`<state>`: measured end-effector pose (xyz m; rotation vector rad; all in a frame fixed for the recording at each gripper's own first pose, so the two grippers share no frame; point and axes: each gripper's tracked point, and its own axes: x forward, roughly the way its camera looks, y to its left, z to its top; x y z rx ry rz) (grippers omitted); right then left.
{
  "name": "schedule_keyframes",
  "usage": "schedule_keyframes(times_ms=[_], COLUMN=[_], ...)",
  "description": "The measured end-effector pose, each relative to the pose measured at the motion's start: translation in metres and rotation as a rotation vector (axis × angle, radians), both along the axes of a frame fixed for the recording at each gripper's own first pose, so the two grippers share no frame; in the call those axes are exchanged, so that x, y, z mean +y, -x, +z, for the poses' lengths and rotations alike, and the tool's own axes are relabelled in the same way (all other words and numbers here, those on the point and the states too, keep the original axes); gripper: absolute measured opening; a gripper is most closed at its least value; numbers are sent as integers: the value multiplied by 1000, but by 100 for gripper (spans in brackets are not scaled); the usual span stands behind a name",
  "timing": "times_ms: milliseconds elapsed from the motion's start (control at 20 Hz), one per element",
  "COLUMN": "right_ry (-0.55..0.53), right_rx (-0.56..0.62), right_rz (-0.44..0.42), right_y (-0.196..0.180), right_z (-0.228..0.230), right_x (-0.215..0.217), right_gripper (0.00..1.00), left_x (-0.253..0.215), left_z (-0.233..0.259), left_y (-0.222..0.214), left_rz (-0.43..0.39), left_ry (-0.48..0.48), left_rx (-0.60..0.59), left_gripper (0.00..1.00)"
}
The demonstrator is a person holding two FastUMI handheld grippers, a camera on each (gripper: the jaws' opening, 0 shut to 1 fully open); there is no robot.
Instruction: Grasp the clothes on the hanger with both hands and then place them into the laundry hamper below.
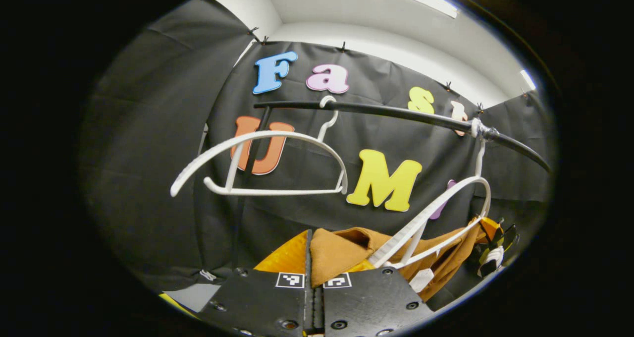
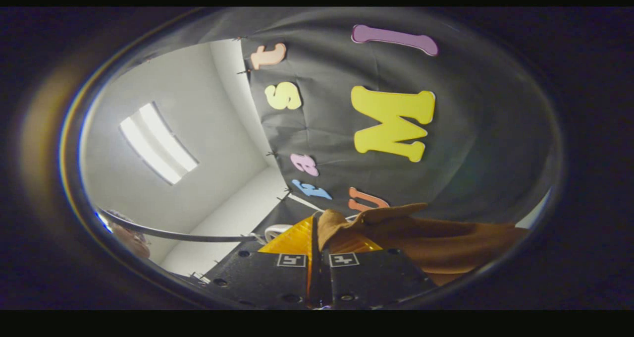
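The brown garment (image 1: 346, 250) hangs low in the left gripper view, still draped over a tilted white hanger (image 1: 436, 213) that hooks on the black rail (image 1: 396, 111). My left gripper (image 1: 311, 260) is shut on the garment's near edge, cloth pinched between both fingers. Farther right, the right gripper (image 1: 493, 250) holds the garment's other end. In the right gripper view, which is rolled sideways, my right gripper (image 2: 315, 240) is shut on a fold of the brown garment (image 2: 436, 243), which stretches off to the right.
A second white hanger (image 1: 267, 163) hangs bare on the rail's left part. The rail (image 2: 173, 236) also crosses the lower left of the right gripper view. Black cloth walls close in behind and on both sides, with a white ceiling and a light panel (image 2: 158, 143) above.
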<state>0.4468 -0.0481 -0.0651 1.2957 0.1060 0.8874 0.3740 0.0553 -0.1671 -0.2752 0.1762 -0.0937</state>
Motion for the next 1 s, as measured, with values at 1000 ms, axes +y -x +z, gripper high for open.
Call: schedule_keyframes(times_ms=[1000], right_ry=[194], right_rx=[63], right_rz=[165], right_y=[131], right_z=[-38], right_x=[113], right_gripper=[4], left_x=[-49], left_z=[-25], left_y=[83], left_rz=[-90], left_ry=[-23], left_rx=[123], left_gripper=[5])
